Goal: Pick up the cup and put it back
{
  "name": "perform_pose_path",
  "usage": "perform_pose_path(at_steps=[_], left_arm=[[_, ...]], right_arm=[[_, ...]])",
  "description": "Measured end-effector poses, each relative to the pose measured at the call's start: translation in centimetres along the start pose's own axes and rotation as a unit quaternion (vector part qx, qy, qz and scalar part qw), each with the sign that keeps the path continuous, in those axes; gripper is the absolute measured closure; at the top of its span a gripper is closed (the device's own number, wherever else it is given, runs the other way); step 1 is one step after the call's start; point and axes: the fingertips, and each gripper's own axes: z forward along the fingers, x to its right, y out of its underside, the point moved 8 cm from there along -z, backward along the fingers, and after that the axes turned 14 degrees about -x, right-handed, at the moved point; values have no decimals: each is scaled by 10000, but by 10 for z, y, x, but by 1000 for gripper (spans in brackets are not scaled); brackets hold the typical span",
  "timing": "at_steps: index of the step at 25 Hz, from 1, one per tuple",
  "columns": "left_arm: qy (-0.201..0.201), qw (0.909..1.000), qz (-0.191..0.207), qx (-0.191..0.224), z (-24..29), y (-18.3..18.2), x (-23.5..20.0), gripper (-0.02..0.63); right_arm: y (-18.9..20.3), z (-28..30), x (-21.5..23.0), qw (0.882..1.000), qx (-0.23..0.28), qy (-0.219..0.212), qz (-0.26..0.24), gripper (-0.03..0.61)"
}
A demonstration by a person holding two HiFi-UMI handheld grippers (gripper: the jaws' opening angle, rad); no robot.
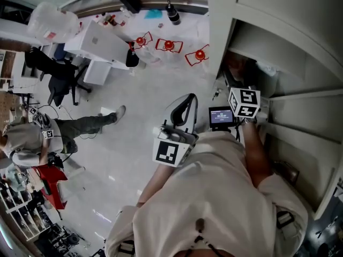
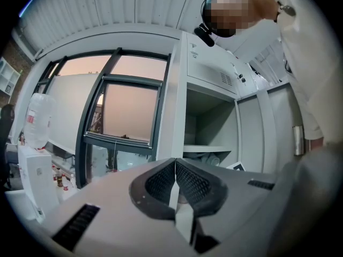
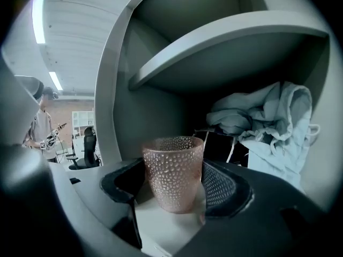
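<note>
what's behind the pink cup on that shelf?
Behind the cup, to its right: a crumpled pale cloth and something dark with thin cords. The cup covers what lies straight behind it; the rest is too dark to tell.

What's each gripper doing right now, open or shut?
Left gripper: closed, jaws together, nothing between them.
Right gripper: closed on the upright pink dimpled cup.

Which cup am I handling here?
Look in the white cabinet, in the open compartment under its shelf. Beside the crumpled pale cloth stands the cup, between the jaws of the right hand-held gripper: pink, see-through, dimpled all over.
</note>
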Motion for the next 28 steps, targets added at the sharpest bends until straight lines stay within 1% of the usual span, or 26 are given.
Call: perform_pose_path(at_steps=[5, 9, 13, 17, 20, 24, 28], left_arm=[[213, 9997, -73, 35, -6, 4, -3, 604], [530, 9985, -78, 103, -9, 4, -8, 604], [896, 9959, 0, 130, -20, 3, -15, 604], [1263, 9919, 138, 57, -34, 5, -30, 604], [1503, 9885, 133, 79, -47, 9, -42, 604], [1905, 9815, 142, 91, -67, 12, -55, 604], [2211, 9751, 170, 25, -92, 14, -68, 604]], right_arm=[[7, -21, -6, 9998, -22, 175, -67, 255], [11, -40, -14, 9993, -36, 363, -103, 253], [12, -68, -33, 9983, -47, 587, -43, 253], [12, -95, -59, 9961, 27, 885, 36, 253], [15, -115, -85, 9941, 77, 1064, 186, 253], [13, -146, -123, 9908, 124, 1308, 319, 253], [14, -180, -167, 9866, 219, 1561, 415, 253]])
